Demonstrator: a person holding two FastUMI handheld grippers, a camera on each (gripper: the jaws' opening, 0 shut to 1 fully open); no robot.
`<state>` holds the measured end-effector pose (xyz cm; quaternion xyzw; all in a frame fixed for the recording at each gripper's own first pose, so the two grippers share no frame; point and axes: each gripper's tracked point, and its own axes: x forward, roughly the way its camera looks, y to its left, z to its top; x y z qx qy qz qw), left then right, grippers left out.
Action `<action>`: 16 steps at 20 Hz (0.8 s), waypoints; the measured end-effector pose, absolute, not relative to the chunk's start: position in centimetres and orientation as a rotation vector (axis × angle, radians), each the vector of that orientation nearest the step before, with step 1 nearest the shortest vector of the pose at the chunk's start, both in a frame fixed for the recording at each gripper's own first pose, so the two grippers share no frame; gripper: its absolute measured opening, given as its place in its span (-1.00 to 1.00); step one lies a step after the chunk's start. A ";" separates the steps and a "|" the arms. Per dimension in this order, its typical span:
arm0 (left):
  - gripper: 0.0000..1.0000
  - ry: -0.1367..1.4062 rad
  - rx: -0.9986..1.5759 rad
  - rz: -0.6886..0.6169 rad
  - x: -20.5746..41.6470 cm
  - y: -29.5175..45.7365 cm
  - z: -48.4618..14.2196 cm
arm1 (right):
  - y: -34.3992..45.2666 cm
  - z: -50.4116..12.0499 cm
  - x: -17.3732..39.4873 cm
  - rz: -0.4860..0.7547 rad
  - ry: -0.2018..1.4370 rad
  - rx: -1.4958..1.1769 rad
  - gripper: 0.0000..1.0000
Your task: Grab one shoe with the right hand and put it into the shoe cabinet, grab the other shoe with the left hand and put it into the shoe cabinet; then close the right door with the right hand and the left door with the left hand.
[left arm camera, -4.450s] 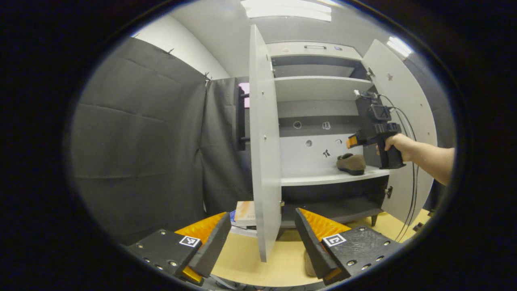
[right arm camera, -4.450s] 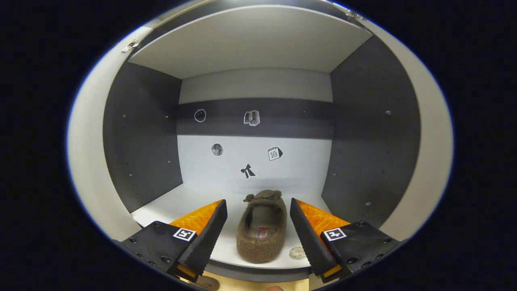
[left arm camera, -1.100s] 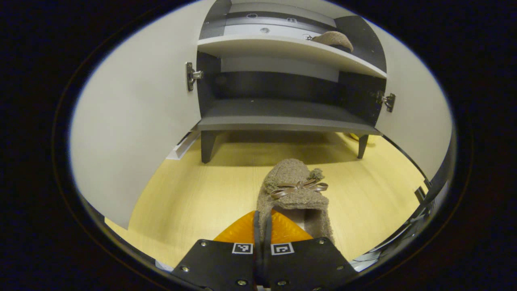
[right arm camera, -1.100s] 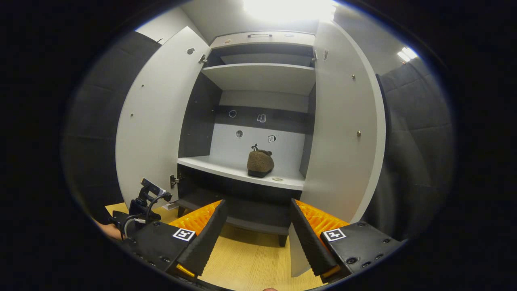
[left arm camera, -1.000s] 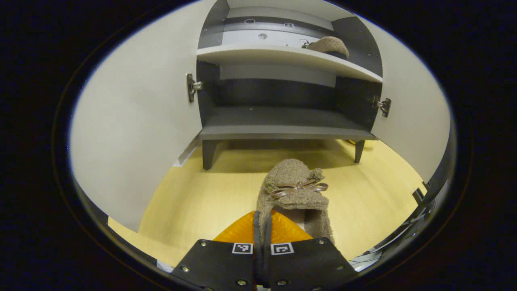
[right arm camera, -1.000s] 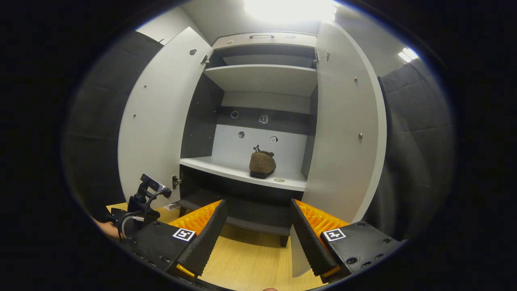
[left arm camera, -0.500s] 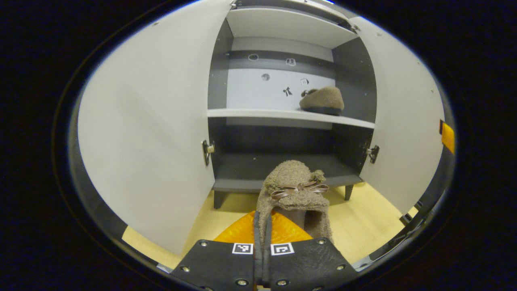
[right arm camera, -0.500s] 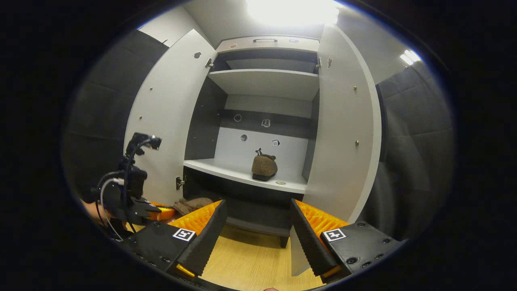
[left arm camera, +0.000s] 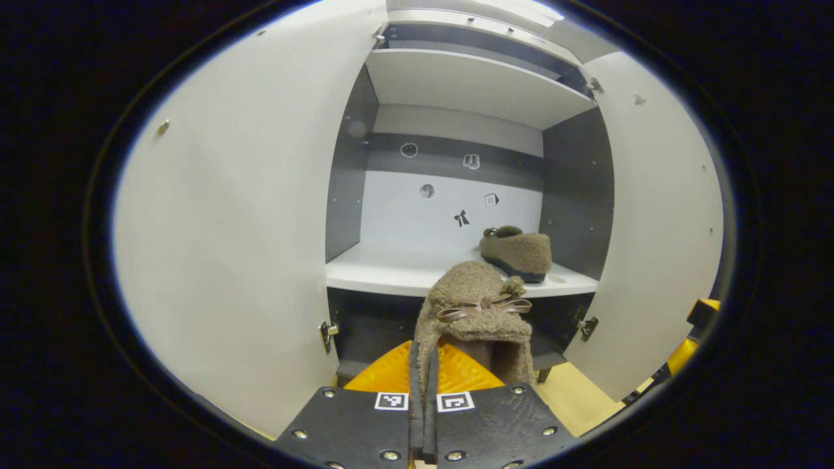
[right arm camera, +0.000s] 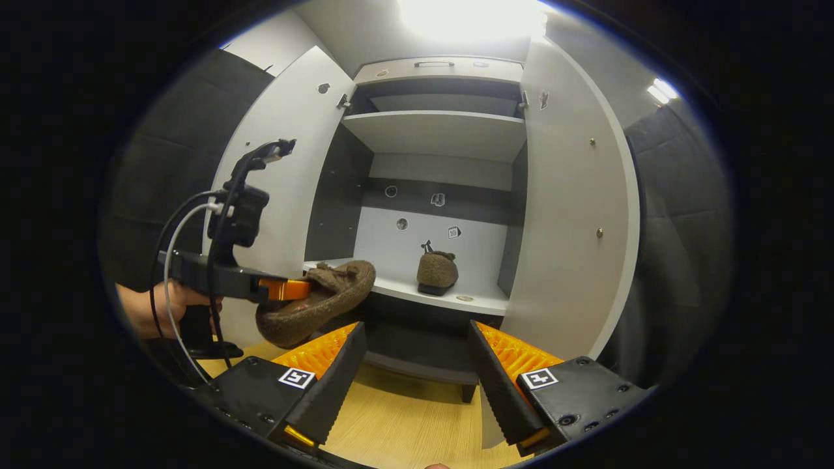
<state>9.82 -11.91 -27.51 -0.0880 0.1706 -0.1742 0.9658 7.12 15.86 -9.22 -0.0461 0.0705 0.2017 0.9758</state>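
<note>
My left gripper [left arm camera: 423,355] is shut on the side wall of a fuzzy brown shoe [left arm camera: 479,306] with a bow, held in the air in front of the open shoe cabinet at about the height of the white shelf [left arm camera: 391,270]. The other brown shoe [left arm camera: 518,251] stands on that shelf toward its right end. In the right gripper view the left gripper [right arm camera: 287,288], held by a hand [right arm camera: 146,306], carries the shoe [right arm camera: 326,303] left of the cabinet opening, and the shelved shoe [right arm camera: 436,270] is farther in. My right gripper [right arm camera: 417,365] is open and holds nothing, back from the cabinet.
Both cabinet doors stand wide open: the left door [right arm camera: 287,169] and the right door [right arm camera: 567,215]. Above the white shelf is an upper shelf [right arm camera: 443,130], below it a dark lower shelf [right arm camera: 417,355]. The floor [right arm camera: 404,417] is light wood.
The left gripper has lifted the shoe from near the floor up to the white shelf's height, close to the cabinet. The right gripper has stayed open and has barely moved.
</note>
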 end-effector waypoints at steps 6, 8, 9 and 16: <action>-0.87 0.291 -0.179 -0.339 9.3 -11.8 -26.9 | 16.7 -10.4 8.3 0.406 0.162 -0.074 0.98; -0.98 0.258 -0.188 -0.342 9.0 -11.5 -26.9 | 16.7 -10.8 8.8 0.404 0.167 -0.068 0.98; -0.98 0.241 -0.189 -0.343 8.8 -11.5 -26.8 | 16.6 -11.1 9.1 0.401 0.174 -0.068 0.98; -0.99 0.188 -0.238 -0.339 8.7 -11.3 -27.1 | 16.8 -13.2 9.8 0.403 0.232 -0.046 0.98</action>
